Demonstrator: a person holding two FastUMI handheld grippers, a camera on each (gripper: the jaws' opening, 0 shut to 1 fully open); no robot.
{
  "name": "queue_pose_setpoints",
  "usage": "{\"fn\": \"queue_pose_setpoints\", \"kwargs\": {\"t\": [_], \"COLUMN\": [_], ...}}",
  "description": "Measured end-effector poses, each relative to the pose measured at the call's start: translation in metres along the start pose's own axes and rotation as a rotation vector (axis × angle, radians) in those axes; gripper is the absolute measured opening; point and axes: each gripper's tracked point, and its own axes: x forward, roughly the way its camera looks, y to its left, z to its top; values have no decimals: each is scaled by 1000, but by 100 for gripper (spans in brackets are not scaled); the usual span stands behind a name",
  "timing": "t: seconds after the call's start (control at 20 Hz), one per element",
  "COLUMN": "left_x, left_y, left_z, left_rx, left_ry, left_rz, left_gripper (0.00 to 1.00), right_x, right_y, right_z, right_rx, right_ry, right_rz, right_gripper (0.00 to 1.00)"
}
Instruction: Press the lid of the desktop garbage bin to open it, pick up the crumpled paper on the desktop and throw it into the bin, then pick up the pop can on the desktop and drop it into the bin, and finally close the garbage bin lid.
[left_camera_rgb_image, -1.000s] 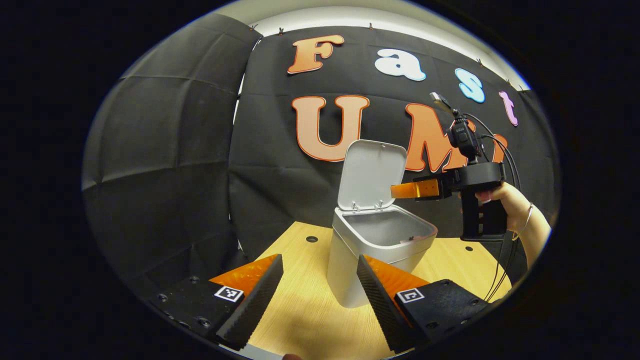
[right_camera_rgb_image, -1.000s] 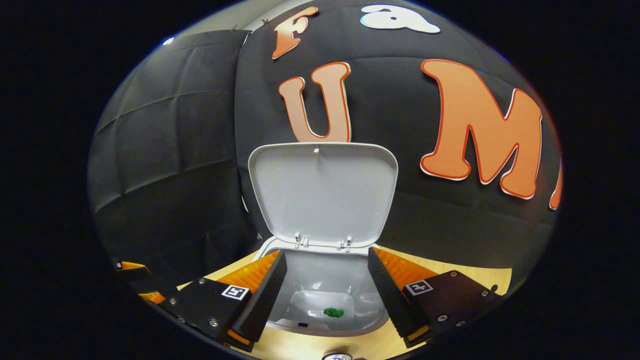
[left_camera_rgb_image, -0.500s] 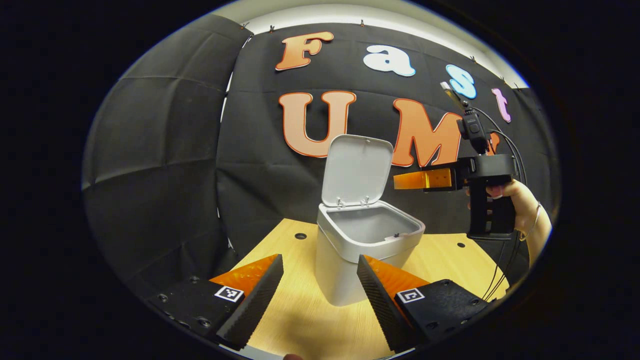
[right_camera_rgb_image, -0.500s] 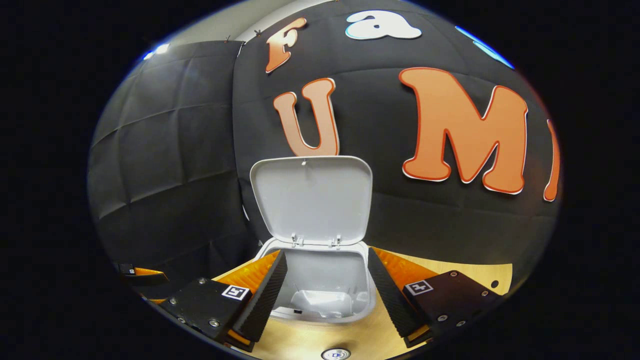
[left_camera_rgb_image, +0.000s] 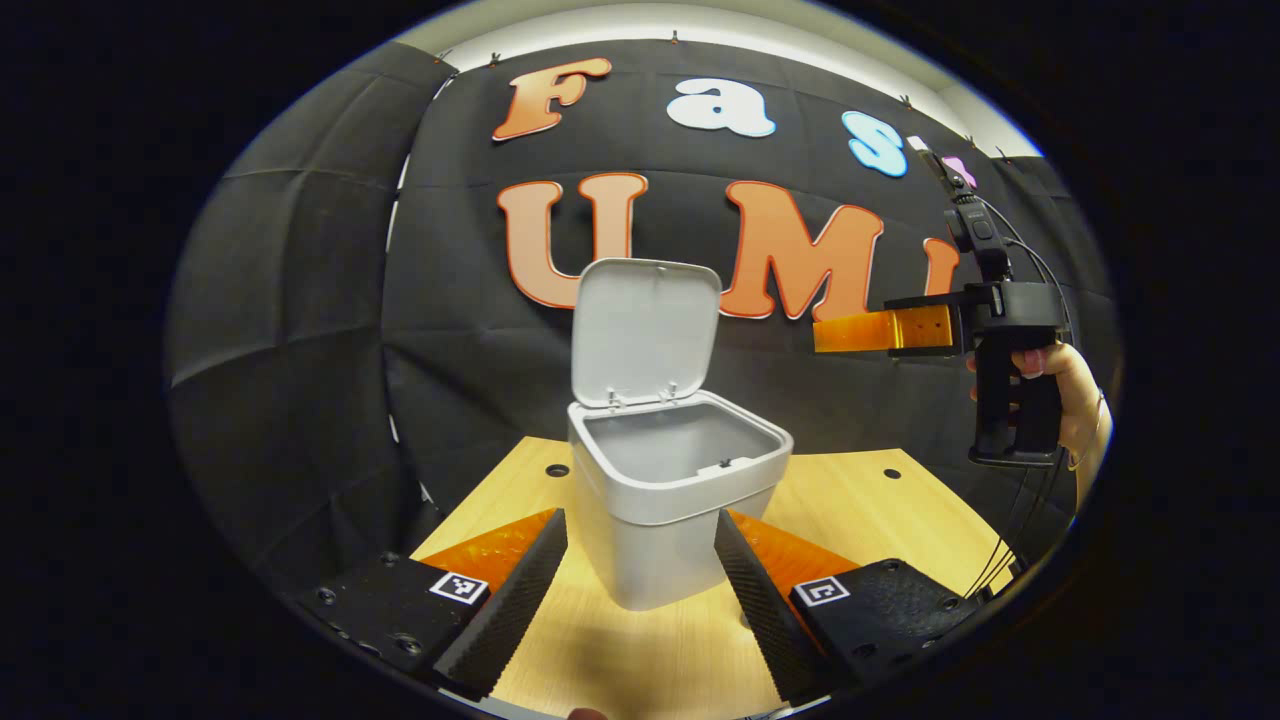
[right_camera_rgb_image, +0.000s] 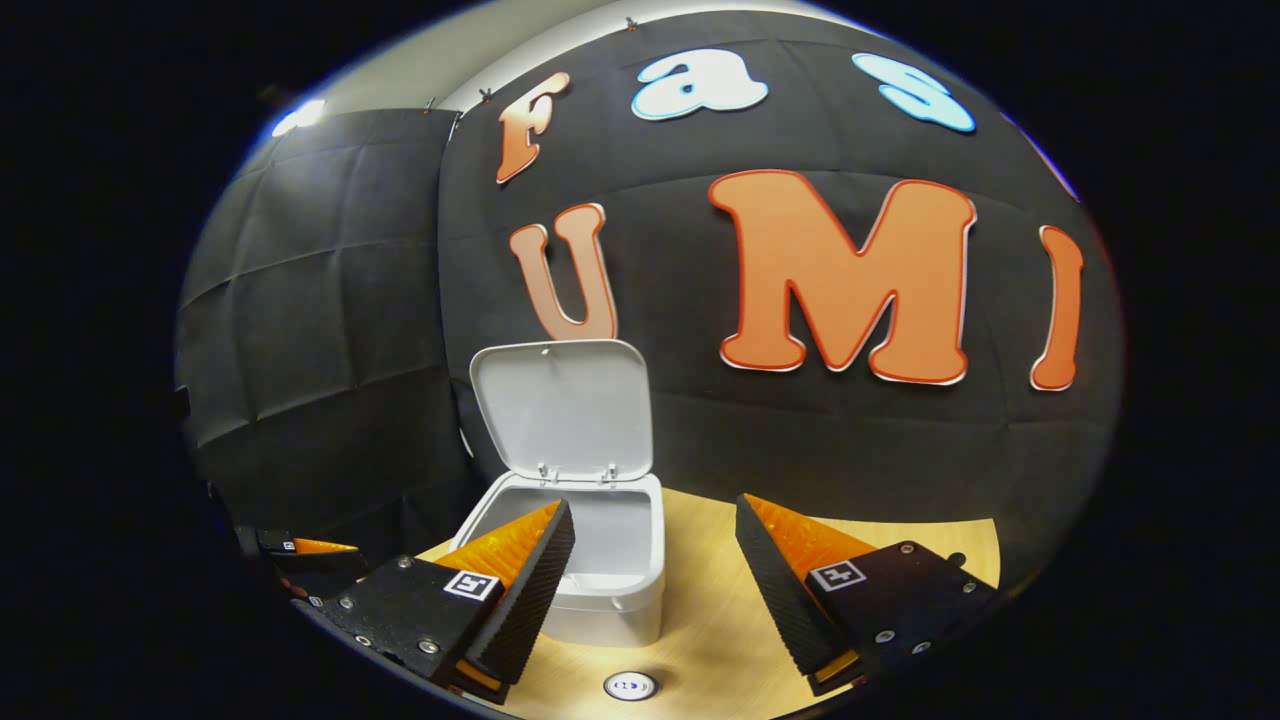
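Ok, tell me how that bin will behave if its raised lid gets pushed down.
The lid stands upright on two small hinges at the bin's back rim, so it should swing down easily. The bin looks like thin, light plastic standing free on the table, so a hard or sideways push might slide or tip it.

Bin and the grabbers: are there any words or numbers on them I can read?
None that can be read.
Bin and lid: plain, no words.
Squares beside the jaws: black-and-white patterns, not letters.
Round thing on the table, in the right gripper view: blue marks, too small and blurred to read.
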Motion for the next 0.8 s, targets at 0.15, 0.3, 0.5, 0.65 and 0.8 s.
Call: {"fn": "queue_pose_setpoints", "kwargs": {"t": [0.15, 0.3, 0.5, 0.65, 0.8], "left_x": [8, 18, 34, 47, 57], "left_y": [-25, -56, -96, -123, -151], "left_z": [-1, -10, -35, -56, -72], "left_rx": [27, 51, 66, 80, 69], "left_ry": [5, 20, 75, 111, 114], "left_rz": [-45, -108, -176, -219, -273], "left_gripper": [95, 95, 95, 95, 95], "right_x": [-23, -48, -81, -104, -128], "right_y": [-27, -55, -94, -119, -142], "right_z": [-4, -14, -28, -38, -47], "right_rx": [11, 41, 70, 106, 133], "right_ry": [-17, -17, -16, -18, -19], "right_rz": [-50, -103, -186, -239, -292], "right_gripper": [97, 97, 97, 97, 100]}}
